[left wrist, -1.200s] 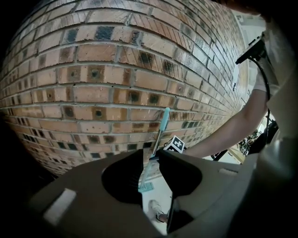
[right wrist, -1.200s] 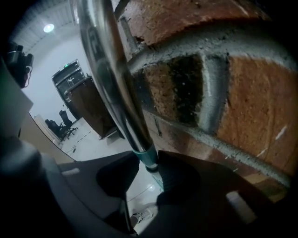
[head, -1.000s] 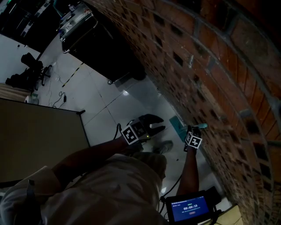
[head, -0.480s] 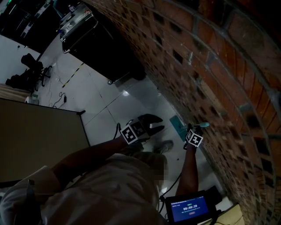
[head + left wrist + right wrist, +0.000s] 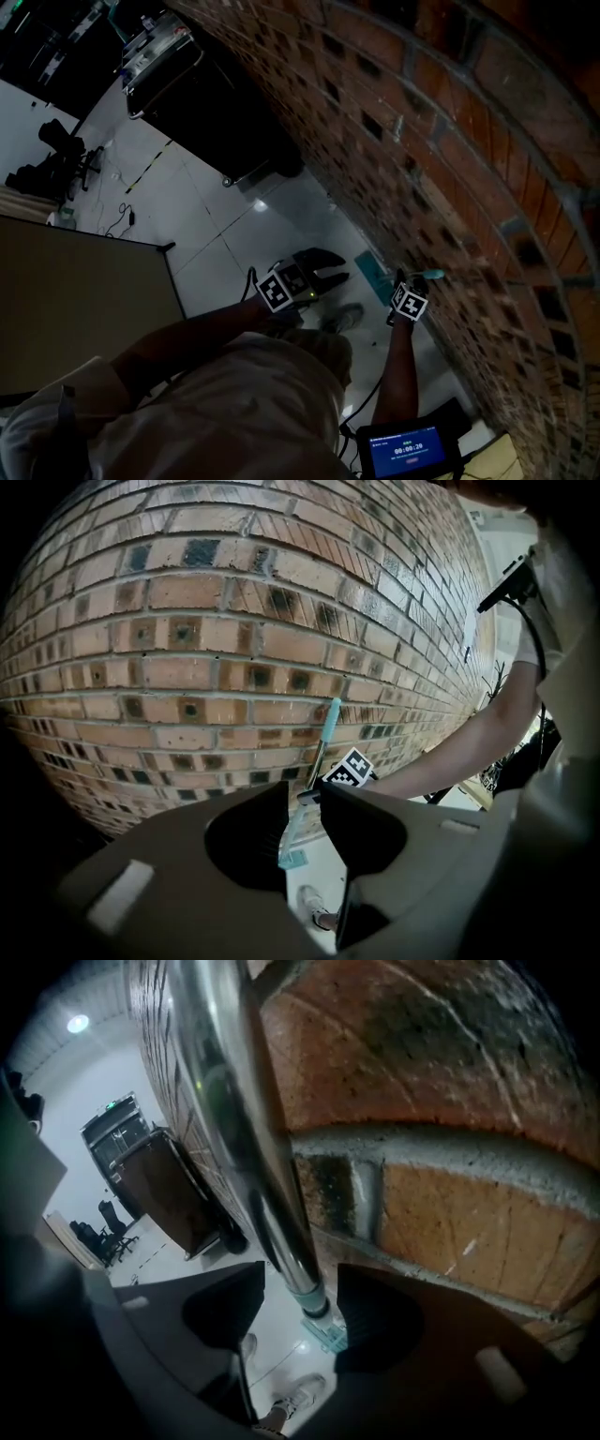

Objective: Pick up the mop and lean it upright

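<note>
Head view with both gripper views. Nearest the camera, a small blue screen (image 5: 408,448) at the person's waist shows a white timer; its digits are too small to read with certainty, and no other writing is legible.

The left gripper (image 5: 336,266) hangs over the floor (image 5: 234,225) with its jaws apart and nothing between them. Through the gap, the left gripper view looks at the mop (image 5: 319,752) standing well apart from it. Compared with one second earlier this gripper holds the same pose, though the whole scene sits slightly higher and further left in the head view.

The right gripper (image 5: 300,1312), at the foot of the brick wall (image 5: 450,141), has changed. Its jaws, narrower a second ago, are now opening, and the chrome handle stands between them with a gap on each side, untouched by the pads.

The mop stands upright, its teal head (image 5: 328,1330) on the floor at the wall's foot and its handle leaning against the bricks, as before. The person's shoe (image 5: 342,317) lies just beside the head.

Farthest along the wall stands a black cabinet (image 5: 216,103), unchanged
</note>
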Action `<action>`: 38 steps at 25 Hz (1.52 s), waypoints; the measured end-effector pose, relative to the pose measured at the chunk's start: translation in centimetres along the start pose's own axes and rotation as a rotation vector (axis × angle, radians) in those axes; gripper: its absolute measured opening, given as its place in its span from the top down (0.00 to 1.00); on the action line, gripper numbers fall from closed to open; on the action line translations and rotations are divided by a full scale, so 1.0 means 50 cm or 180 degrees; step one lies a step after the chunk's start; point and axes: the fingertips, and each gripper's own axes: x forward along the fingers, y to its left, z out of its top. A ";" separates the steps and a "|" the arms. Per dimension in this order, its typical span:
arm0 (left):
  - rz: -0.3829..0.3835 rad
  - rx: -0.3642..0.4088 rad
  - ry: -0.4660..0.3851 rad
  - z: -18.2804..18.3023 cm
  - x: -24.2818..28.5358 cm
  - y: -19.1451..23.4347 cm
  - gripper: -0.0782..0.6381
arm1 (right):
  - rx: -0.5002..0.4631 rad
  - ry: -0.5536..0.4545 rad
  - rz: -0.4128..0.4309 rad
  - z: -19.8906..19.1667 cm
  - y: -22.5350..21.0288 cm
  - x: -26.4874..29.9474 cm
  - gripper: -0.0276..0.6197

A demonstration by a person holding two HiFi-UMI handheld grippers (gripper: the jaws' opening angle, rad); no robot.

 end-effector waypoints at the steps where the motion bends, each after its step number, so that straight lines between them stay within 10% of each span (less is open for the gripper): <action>1: -0.0011 0.0000 -0.0005 0.000 0.001 -0.003 0.71 | -0.0023 0.0010 -0.0002 0.001 0.000 -0.004 0.59; 13: -0.0100 0.0108 -0.0131 0.032 -0.005 -0.001 0.71 | -0.0004 -0.0218 0.0087 0.055 0.027 -0.131 0.55; 24: 0.0174 0.0168 -0.0494 0.141 -0.030 0.027 0.71 | -0.0026 -0.1470 0.0213 0.221 0.063 -0.430 0.57; 38: -0.0468 0.0507 -0.0702 0.172 -0.093 -0.021 0.71 | -0.0226 -0.2385 -0.0243 0.313 0.158 -0.721 0.63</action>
